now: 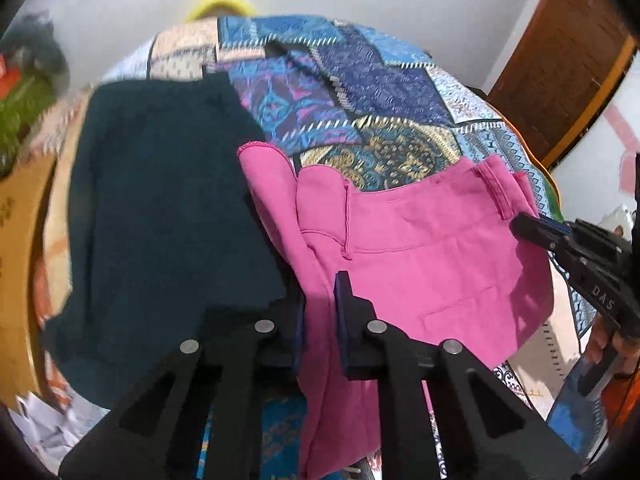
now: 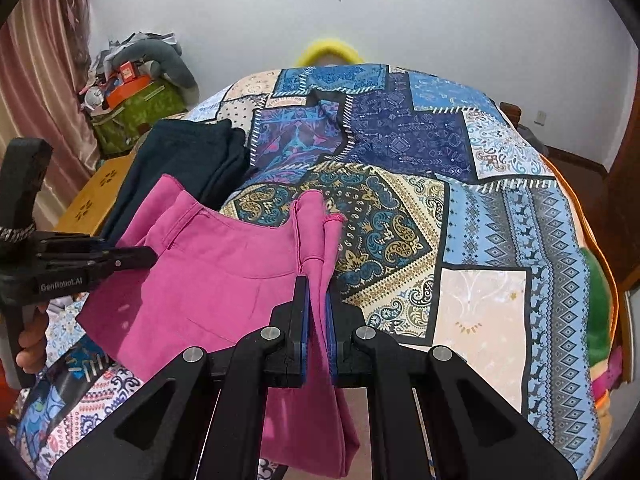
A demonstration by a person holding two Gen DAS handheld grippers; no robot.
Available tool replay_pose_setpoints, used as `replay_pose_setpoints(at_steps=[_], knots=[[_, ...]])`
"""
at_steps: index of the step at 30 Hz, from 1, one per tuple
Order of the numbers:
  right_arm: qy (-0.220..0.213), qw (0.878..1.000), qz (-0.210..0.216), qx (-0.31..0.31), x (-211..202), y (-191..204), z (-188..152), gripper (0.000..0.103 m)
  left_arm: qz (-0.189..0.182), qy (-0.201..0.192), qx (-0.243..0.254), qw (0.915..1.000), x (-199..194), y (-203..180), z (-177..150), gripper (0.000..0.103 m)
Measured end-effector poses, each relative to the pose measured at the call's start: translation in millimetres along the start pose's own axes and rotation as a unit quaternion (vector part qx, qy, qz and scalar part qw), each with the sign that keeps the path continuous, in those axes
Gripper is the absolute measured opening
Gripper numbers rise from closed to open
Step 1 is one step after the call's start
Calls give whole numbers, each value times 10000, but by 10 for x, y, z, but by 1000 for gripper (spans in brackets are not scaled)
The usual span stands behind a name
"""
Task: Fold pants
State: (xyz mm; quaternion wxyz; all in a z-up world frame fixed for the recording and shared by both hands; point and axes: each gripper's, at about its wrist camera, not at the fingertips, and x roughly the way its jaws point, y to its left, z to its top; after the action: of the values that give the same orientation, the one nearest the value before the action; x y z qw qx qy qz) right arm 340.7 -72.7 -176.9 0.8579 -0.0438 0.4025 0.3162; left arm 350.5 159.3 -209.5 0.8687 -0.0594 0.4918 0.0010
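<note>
Both your grippers are clamped on the pink pants (image 2: 224, 276): the left gripper (image 1: 320, 312) at one side, the right gripper (image 2: 318, 312) at the other, cloth hanging mid-frame over the quilt (image 2: 480, 200). A bunched pinch may slip, spoiling the fold. The dark garment (image 1: 168, 200), left of frame, crowds your laying space.

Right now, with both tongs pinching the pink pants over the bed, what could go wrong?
1. The left tongs and right tongs each pinch just a narrow bunch of the pink pants, so the cloth might slip out.
2. The waist end flops in loose, uneven layers, so the fold may come out crooked.
3. The dark green garment lies right beside them and could get dragged along.
</note>
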Motion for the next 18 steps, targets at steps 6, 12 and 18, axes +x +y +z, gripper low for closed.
replay_pose_setpoints(at_steps=[6,12,18], knots=[[-239,9995,103,-181,-131,179,201,6,257,-681,19,9973,-529,150,109,13],[-527,9975,361,-313,-116,511,523,6,660,-1105,-211,9915,-964,610,231,13],[-624,9947,616,-529,123,996,752,6,1030,-1091,-578,9870,-994,1174,205,13]])
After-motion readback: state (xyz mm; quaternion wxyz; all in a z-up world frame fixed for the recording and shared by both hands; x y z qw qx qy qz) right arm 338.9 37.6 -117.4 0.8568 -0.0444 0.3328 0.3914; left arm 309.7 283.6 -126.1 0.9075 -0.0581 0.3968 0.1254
